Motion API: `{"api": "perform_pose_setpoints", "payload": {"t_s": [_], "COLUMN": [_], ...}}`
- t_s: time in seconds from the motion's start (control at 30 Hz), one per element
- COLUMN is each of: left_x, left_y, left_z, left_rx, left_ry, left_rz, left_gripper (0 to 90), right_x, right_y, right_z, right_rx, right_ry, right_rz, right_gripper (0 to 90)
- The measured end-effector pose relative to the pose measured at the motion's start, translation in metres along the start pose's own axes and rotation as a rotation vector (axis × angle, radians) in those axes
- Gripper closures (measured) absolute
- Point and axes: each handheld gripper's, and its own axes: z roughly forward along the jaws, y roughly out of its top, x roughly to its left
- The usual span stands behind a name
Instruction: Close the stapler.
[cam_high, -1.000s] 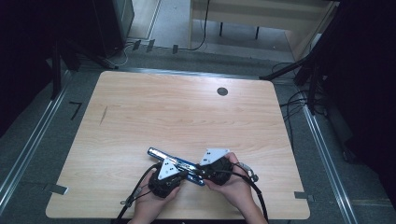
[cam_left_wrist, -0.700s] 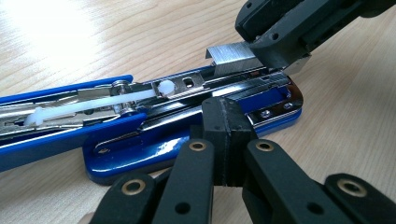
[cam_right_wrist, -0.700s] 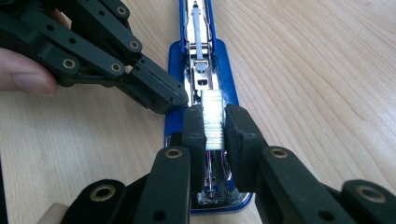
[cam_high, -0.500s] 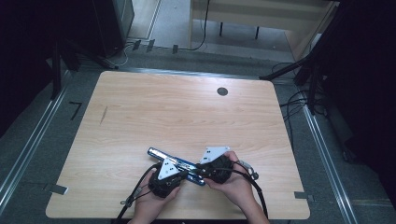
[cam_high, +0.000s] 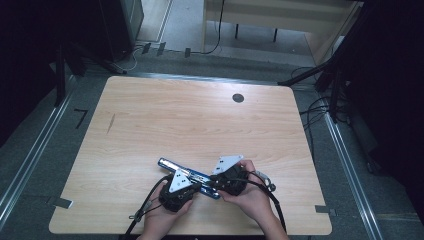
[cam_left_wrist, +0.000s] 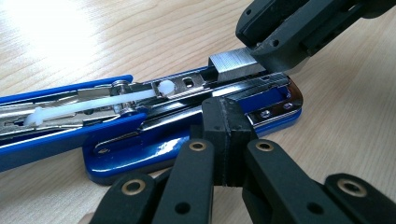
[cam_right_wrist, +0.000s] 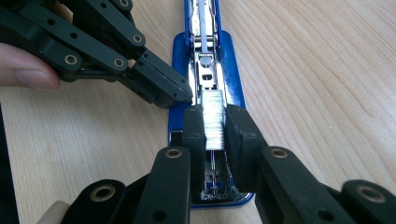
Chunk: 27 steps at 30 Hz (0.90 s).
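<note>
Pale wood grain covered the table (cam_high: 150, 130), which stood on a grey floor with dark equipment at the frame's upper left and cables (cam_high: 320, 107) trailing at the right. On the table's far edge, right of centre, sat a small round black cap (cam_high: 238, 98). Low in the high view, just left of centre, the left gripper (cam_high: 196, 187) lay in the person's left hand (cam_high: 162, 217), and its jaws were pressed fully together with nothing between them. In the left gripper view those closed tips (cam_left_wrist: 227, 126) rested against the near side of a blue stapler (cam_left_wrist: 140, 140), which lay opened flat on the wood with its metal channel facing up. The stapler (cam_high: 189, 177) stretched diagonally from the centre-left toward the lower middle of the high view, between the two hands. To the right, the right gripper (cam_high: 214, 181) sat in the right hand (cam_high: 252, 197); its jaws were clamped on a silver strip of staples (cam_right_wrist: 214, 120), held just above the stapler's open channel (cam_right_wrist: 208, 70) near its front end. In the left gripper view the same strip of staples (cam_left_wrist: 233, 63) showed at upper right, pinched beneath the other gripper's black jaws and touching the metal rail.
</note>
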Motion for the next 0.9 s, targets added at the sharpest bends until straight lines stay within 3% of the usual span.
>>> {"api": "perform_pose_setpoints", "payload": {"t_s": [0.9], "left_x": [0.0], "left_y": [0.0], "left_z": [0.0], "left_rx": [0.0], "left_ry": [0.0], "left_rz": [0.001], "left_gripper": [90.0], "right_x": [0.0002], "right_y": [0.0], "right_z": [0.0011], "right_rx": [0.008], "right_ry": [-0.001], "right_rz": [0.002], "right_gripper": [78.7]}}
